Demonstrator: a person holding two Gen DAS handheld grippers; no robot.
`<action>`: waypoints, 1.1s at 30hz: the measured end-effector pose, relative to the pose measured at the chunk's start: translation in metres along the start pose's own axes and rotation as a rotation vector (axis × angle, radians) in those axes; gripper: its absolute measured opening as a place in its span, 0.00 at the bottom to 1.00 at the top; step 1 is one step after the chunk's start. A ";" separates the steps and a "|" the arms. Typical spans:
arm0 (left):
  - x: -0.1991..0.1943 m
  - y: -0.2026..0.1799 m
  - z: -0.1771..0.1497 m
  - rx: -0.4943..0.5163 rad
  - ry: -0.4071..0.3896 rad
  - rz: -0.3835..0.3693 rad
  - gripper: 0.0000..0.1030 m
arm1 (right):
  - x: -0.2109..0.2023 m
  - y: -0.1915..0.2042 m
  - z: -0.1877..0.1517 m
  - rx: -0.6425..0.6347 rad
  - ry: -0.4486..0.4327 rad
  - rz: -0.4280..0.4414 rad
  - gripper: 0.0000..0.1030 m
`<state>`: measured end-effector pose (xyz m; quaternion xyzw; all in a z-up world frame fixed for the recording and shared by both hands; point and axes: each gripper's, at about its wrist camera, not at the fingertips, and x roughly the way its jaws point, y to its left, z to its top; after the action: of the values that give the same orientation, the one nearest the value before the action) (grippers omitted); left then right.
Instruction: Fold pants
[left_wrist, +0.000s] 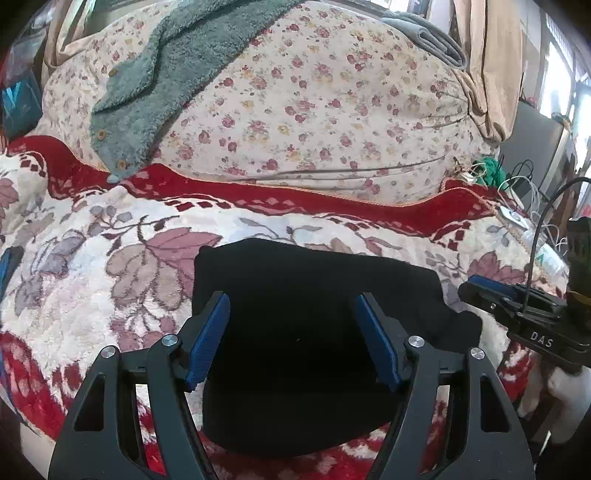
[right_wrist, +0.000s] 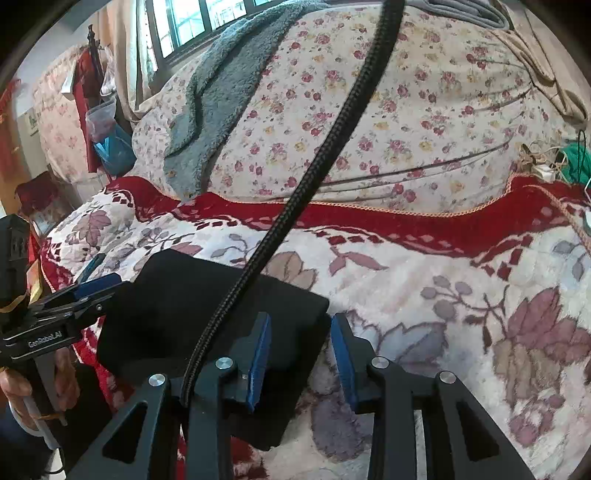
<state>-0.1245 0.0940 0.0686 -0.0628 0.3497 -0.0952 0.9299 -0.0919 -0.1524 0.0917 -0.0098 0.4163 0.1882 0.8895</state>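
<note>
Nearly Done: Pants Folded to a Compact Block

Left wrist view. Seen between wide-open jaws of the left claw (left_wrist: 291, 332): black pants (left_wrist: 295, 332), already folded into a compact, roughly rectangular bundle, lying on the near part of a flowered blanket (left_wrist: 110, 266). Nothing pinched; blue pads (left_wrist: 208, 332) stand clear on either side of the cloth. Long side of the bundle hard to call here, since the near end runs under the claw; far edge lies left to right, slightly lower at the right. Right claw (left_wrist: 480, 286) visible at the right edge, just beside the bundle's right corner. Beyond, a floral quilt (left_wrist: 314, 110) with a grey fleece garment (left_wrist: 147, 74) draped over it.

Right wrist view. Right claw (right_wrist: 301, 350) partly open, straddling the bundle's right corner; the left pad sits over the cloth, but no clamping visible, so judged as released rather than gripping. A braided cable (right_wrist: 314, 177) crosses the picture. Left claw (right_wrist: 96, 291) at the left edge, open, above the pants' (right_wrist: 184, 314) left side, held by a hand (right_wrist: 22, 384).

Judged: last fold made, both claws letting go. Next move calls for lifting clear without snagging cloth, perhaps a light press to flatten the top layer.
</note>
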 end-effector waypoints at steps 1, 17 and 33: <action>0.000 -0.001 -0.001 0.007 -0.004 0.009 0.68 | 0.001 0.001 -0.001 0.001 0.002 0.004 0.32; -0.001 0.050 -0.006 -0.100 0.120 -0.155 0.69 | 0.022 -0.025 -0.015 0.170 0.087 0.168 0.56; 0.051 0.070 -0.002 -0.125 0.269 -0.267 0.71 | 0.077 -0.042 -0.024 0.396 0.197 0.426 0.68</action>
<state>-0.0794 0.1507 0.0216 -0.1530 0.4647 -0.2033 0.8481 -0.0502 -0.1708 0.0125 0.2332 0.5217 0.2837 0.7701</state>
